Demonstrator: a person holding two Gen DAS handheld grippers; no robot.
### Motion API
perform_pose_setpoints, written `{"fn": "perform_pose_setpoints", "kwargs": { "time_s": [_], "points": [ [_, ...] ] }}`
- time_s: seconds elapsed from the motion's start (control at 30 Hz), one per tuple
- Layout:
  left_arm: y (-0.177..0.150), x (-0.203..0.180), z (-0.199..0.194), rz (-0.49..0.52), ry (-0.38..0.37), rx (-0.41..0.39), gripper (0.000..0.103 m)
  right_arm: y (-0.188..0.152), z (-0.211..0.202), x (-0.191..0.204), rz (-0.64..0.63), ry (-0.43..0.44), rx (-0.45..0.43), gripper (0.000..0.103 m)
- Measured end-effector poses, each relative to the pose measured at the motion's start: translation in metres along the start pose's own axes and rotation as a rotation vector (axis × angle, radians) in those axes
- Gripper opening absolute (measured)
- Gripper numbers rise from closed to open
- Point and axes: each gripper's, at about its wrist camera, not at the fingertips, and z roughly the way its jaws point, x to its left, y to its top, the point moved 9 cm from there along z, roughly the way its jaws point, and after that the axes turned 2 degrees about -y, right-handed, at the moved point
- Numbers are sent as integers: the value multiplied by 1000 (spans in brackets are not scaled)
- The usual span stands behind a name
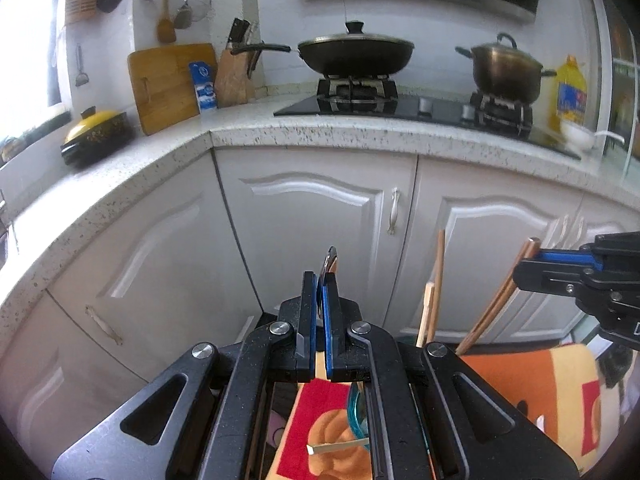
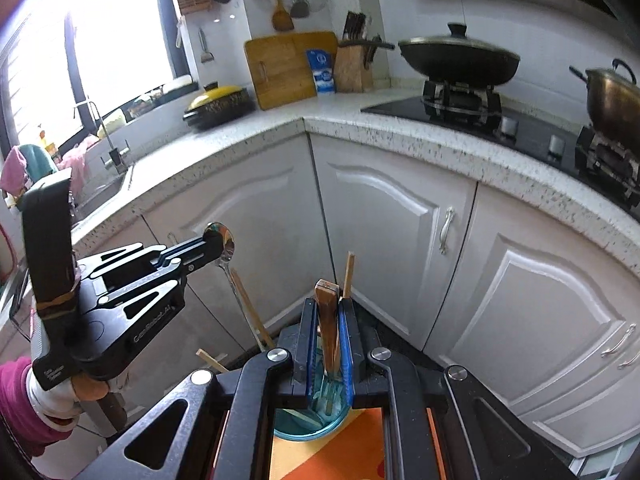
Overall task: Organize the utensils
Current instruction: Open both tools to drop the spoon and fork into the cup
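My left gripper [image 1: 320, 280] is shut on a metal spoon [image 1: 330, 266], bowl end up; in the right wrist view the spoon [image 2: 224, 246] hangs from that gripper [image 2: 214, 246] with its handle pointing down. My right gripper [image 2: 328, 308] is shut on a pair of brown chopsticks [image 2: 328, 320], whose lower ends stand in a blue glass cup [image 2: 316, 420]. In the left wrist view the right gripper [image 1: 536, 258] holds the chopsticks [image 1: 500, 296] by their upper ends. More light wooden chopsticks [image 1: 434, 292] stand in the cup, and the cup's rim [image 1: 356, 412] shows under my left gripper.
The cup stands on an orange and red patterned cloth [image 1: 532, 384]. White cabinet doors [image 1: 316, 232] and a speckled countertop [image 1: 320, 136] lie ahead. On the counter are a wok [image 1: 356, 54], a pot [image 1: 506, 70], an oil bottle [image 1: 570, 92], a cutting board [image 1: 168, 84] and a yellow-lidded casserole [image 1: 96, 134].
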Motion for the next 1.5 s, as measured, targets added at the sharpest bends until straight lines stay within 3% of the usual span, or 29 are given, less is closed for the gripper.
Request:
{"fn": "perform_pose_setpoints", "kwargs": {
  "time_s": [0.4,0.6,0.67,0.7,0.77,0.8,1.5],
  "points": [
    [-31,-14,29,1,-31,103,1,-32,45,-3,39,62,116,10],
    [-39,-14,33,-35,-59,143,2,-38,48,-17,129,83,114,12],
    [-40,-14,33,-57,-75,151,6,-41,46,-17,126,76,118,14],
    [-40,-13,32,-65,-80,153,9,-42,45,-17,125,75,120,21],
    [-40,-13,29,-77,-84,150,28,-45,44,-17,127,77,121,34],
    [-39,-13,27,-84,-88,145,31,-46,44,-17,127,72,123,35],
    [-43,-17,-4,-103,-102,130,38,-68,14,-42,195,20,111,42]
  ]
}}
